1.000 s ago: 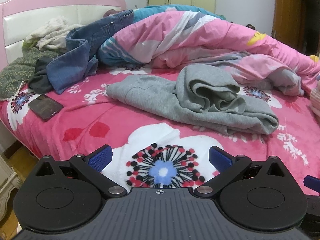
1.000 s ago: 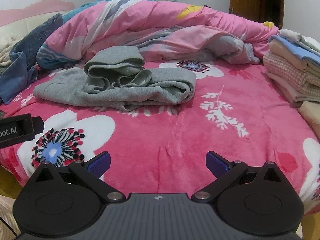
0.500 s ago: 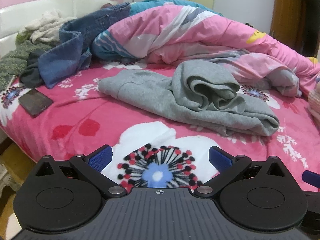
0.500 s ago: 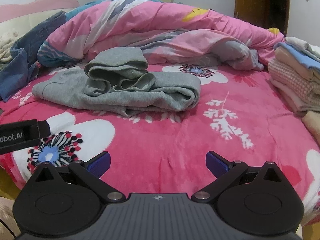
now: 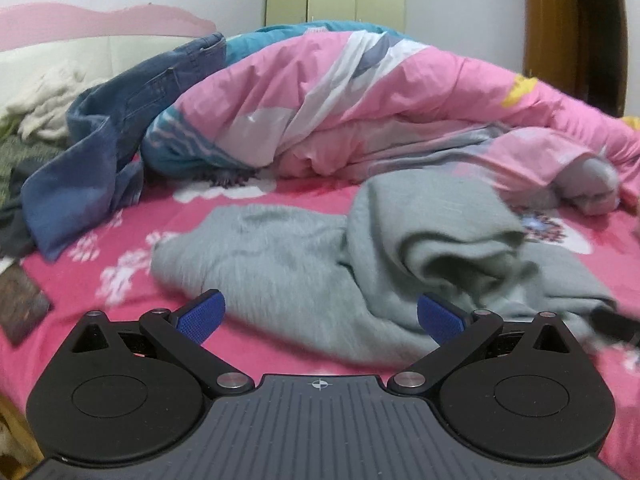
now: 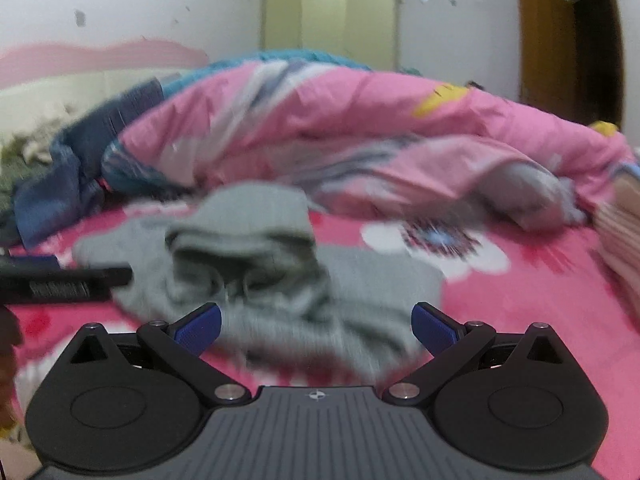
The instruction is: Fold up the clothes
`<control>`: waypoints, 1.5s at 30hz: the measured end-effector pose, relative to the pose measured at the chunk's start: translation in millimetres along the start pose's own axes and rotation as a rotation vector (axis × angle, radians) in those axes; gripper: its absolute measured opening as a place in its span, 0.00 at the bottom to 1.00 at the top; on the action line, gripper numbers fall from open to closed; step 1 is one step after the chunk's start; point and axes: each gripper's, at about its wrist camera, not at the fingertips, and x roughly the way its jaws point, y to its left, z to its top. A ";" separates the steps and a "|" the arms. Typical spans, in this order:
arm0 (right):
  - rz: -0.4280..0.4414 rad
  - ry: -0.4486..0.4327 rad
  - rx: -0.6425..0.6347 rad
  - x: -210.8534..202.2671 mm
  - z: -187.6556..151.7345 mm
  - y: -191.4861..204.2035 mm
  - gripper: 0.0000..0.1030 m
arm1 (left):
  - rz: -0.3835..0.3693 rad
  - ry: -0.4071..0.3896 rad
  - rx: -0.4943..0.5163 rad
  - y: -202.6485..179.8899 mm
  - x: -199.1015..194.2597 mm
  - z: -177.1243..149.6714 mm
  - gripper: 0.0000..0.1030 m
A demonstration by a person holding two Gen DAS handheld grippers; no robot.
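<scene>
— Lying crumpled on the pink floral bed (image 5: pixel 120 240) is the grey sweatshirt (image 5: pixel 304 268), one part bunched into a thick fold on top of the flatter body. Where do the tools stand?

— The left hand-held gripper (image 5: pixel 320 316) has its blue fingers spread wide with nothing between them, low over the near edge of the garment. In the left wrist view the cloth lies just beyond the finger (image 5: pixel 200 314) on one side and partly behind the other.

— And the right one?

— The right hand-held gripper (image 6: pixel 316 322) is spread wide too and empty. The grey sweatshirt (image 6: pixel 280 276) sits right in front of it, filling the gap between the pads, though that view is blurred and I cannot tell whether the tips touch the fabric.

— What else is on the bed?

— A pink quilt (image 5: pixel 380 108) with white and teal patches is heaped behind the sweatshirt. Blue jeans (image 5: pixel 104 148) drape over its left end and down onto the mattress. A cream knitted item (image 5: pixel 48 108) lies near the headboard (image 5: pixel 100 52), and a dark flat object (image 5: pixel 20 308) rests near the bed's left edge. At the right edge of the right wrist view there is a stack of cloth (image 6: pixel 620 240), too smeared to describe.
</scene>
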 end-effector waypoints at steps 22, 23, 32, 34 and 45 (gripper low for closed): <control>0.310 0.362 0.188 167.3 55.6 5.4 0.15 | 0.008 0.076 -0.213 49.0 60.6 -17.0 0.48; 0.318 0.354 0.184 156.5 56.2 5.2 0.14 | 0.006 0.075 -0.217 50.3 60.2 -17.3 0.45; 0.279 0.226 0.219 35.9 58.5 -43.0 0.10 | -0.039 0.060 -0.273 63.5 49.3 -19.7 0.29; 0.240 0.211 0.241 10.8 51.8 -60.7 0.10 | -0.049 0.057 -0.269 63.9 47.2 -19.3 0.22; -0.036 0.185 0.378 -73.6 -14.1 -149.5 0.10 | -0.062 0.069 -0.261 68.1 39.9 -21.1 0.16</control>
